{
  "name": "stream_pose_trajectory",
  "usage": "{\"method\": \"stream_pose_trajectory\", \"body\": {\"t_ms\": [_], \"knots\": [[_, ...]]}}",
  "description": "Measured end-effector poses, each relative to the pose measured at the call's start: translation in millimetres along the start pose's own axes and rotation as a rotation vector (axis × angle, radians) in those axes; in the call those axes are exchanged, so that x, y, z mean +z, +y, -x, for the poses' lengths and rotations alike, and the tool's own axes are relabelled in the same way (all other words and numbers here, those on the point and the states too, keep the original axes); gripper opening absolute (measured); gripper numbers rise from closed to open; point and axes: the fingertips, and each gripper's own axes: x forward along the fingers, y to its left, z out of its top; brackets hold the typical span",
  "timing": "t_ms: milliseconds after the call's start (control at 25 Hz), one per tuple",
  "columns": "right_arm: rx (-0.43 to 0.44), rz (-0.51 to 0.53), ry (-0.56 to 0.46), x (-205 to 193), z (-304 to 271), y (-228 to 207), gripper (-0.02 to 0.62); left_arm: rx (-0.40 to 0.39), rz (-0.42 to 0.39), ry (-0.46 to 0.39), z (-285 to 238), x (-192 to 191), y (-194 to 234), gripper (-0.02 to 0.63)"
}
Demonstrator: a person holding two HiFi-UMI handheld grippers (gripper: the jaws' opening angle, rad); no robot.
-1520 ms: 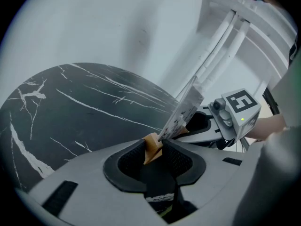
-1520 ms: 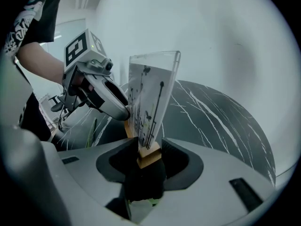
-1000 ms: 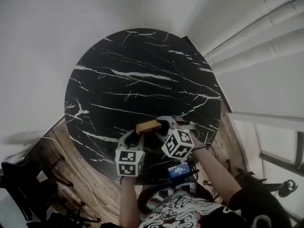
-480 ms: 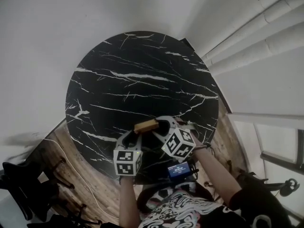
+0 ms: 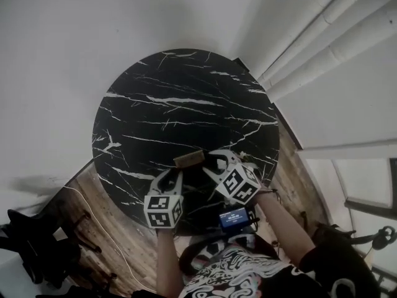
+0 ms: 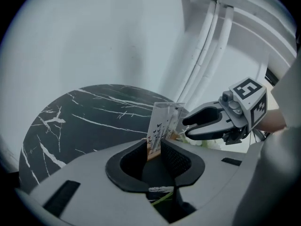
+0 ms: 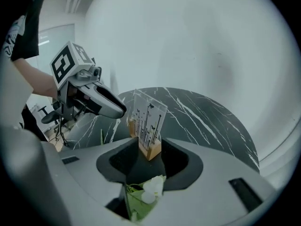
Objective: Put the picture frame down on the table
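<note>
You've got the picture frame [image 5: 189, 159] caught between both grippers, low over the near part of the round black marble surface [image 5: 186, 104], not lying on it. Your left gripper [image 5: 173, 174] has one end: in the left gripper view its jaws have just been closing, and the pads now sit against the frame's wooden base with the clear panel standing up out of the gap. Your right gripper [image 5: 211, 165] has the other end, and in the right gripper view the wooden base [image 7: 149, 150] is pinched between the dark pads. The clear panel [image 7: 146, 119] rises upright above them, printed with thin black stems and small butterflies. The two grippers angle in towards each other, close together, and both point forward and down. Their marker cubes sit nearest you, the left cube [image 5: 164, 211] a little lower in the head view than the right cube [image 5: 237, 185]. At the back of the right gripper's jaws, well behind the frame, there's a small white flower [image 7: 149, 188] with green leaves. The rest of the surface, streaked with white veins, stretches away beyond the frame, and wooden floor [image 5: 118, 241] shows off its near left edge.
</note>
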Motion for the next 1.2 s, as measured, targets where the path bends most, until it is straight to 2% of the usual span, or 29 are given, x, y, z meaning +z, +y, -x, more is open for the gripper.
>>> {"method": "stream_pose_trajectory", "body": {"t_ms": [80, 160, 280, 400, 520, 600, 720, 960, 1080, 1200], "knots": [[-0.029, -0.020, -0.028, 4.3, 12.7, 1.1, 0.131, -0.001, 0.007, -0.041, 11.1, 6.0, -5.7, 0.084], [-0.039, -0.075, -0.063, 7.2, 29.1, 6.1, 0.040, 0.000, 0.008, -0.077, 22.2, 10.7, -14.5, 0.066], [-0.035, -0.178, -0.133, 16.2, 53.0, 15.0, 0.025, 0.006, 0.003, -0.129, 39.1, 20.5, -24.4, 0.042], [-0.058, -0.238, -0.203, 24.0, 74.8, 24.0, 0.021, 0.043, -0.002, -0.187, 60.5, 29.1, -29.5, 0.019], [-0.028, -0.388, -0.315, 29.1, 100.5, 36.3, 0.020, 0.062, -0.047, -0.219, 80.2, 29.4, -41.5, 0.017], [-0.048, -0.443, -0.362, 29.4, 116.7, 41.5, 0.020, 0.070, -0.074, -0.233, 93.7, 27.4, -50.3, 0.015], [-0.136, -0.419, -0.374, 24.8, 134.0, 47.5, 0.020, 0.072, -0.090, -0.268, 111.5, 24.7, -60.3, 0.015], [-0.280, -0.421, -0.443, 27.9, 167.2, 55.3, 0.020, 0.134, -0.106, -0.329, 140.3, 25.4, -70.2, 0.015], [-0.313, -0.414, -0.475, 32.0, 176.2, 51.7, 0.020, 0.169, -0.120, -0.360, 149.7, 31.5, -75.8, 0.016], [-0.320, -0.422, -0.507, 26.7, 190.5, 57.2, 0.020, 0.207, -0.090, -0.373, 159.3, 26.7, -87.1, 0.017]]}}
